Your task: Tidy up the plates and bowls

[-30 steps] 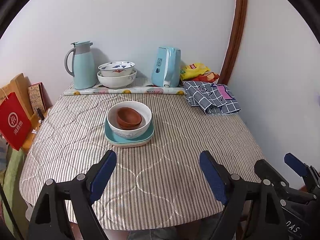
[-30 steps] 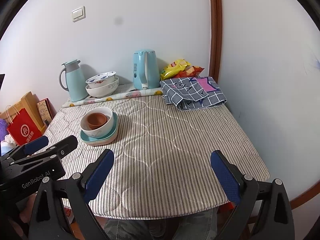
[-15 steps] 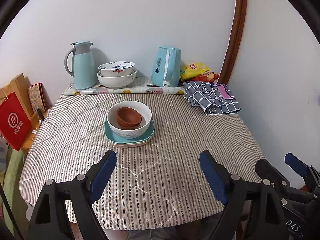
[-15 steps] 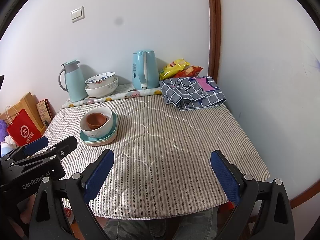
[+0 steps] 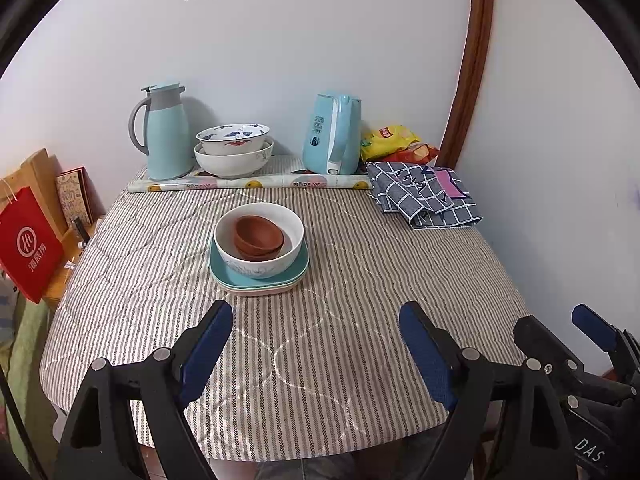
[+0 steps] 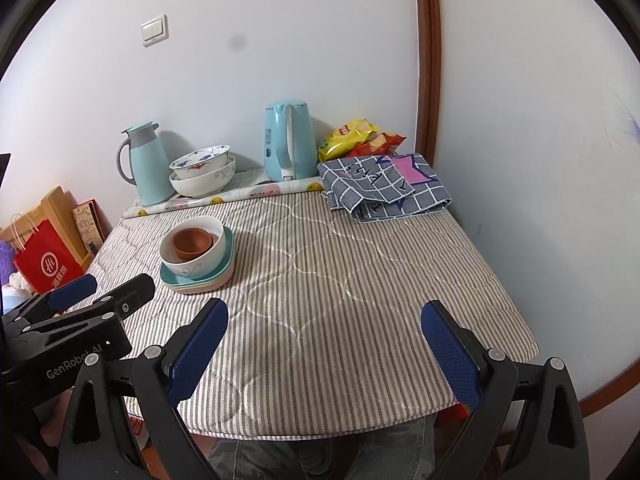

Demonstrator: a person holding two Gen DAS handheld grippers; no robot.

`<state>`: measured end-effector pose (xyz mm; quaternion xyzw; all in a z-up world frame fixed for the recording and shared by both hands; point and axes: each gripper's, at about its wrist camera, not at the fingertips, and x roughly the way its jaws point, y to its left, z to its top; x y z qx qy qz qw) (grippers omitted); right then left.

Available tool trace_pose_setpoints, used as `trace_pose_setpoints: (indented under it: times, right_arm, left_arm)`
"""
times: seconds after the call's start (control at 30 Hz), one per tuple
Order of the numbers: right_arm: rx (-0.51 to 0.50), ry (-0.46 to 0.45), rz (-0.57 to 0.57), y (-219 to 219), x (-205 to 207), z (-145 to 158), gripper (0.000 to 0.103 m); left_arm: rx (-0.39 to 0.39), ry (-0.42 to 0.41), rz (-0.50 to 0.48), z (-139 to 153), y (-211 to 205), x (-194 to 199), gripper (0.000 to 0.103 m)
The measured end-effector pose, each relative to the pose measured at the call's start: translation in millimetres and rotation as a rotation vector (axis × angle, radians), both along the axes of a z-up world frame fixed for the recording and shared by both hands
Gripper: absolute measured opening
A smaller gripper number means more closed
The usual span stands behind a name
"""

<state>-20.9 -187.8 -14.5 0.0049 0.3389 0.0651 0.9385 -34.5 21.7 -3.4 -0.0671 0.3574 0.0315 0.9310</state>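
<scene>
Left wrist: two stacked plates, four bowls

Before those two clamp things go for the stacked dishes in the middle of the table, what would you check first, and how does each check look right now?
1. Left gripper open with nothing between its jaws: ok.
2. Right gripper open with nothing between its jaws: ok.
3. Brown bowls sit nested inside the white bowl, not tipped out: ok.
4. White bowl rests on the stacked plates, stack looks level: ok.
5. Striped cloth between grippers and stack free of obstacles: ok.
6. How many plates are in the stack: cannot tell exactly; at least a teal and a pale one show.
</scene>
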Motion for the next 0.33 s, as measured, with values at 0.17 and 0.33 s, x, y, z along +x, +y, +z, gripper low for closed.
trace_pose_setpoints:
  times: [0.17,0.33]
  right_arm:
    - [0.001,-0.004,-0.004,0.0,-0.2,1.0,0.096]
    - [-0.001,-0.005,-0.009,0.3,3.0,-0.2,0.096]
  left_arm:
    - [0.006,0.0,-0.001,0.7,0.2,0.1,0.085]
    - [0.019,-0.004,0.001,-0.3,2.5,3.9,0.085]
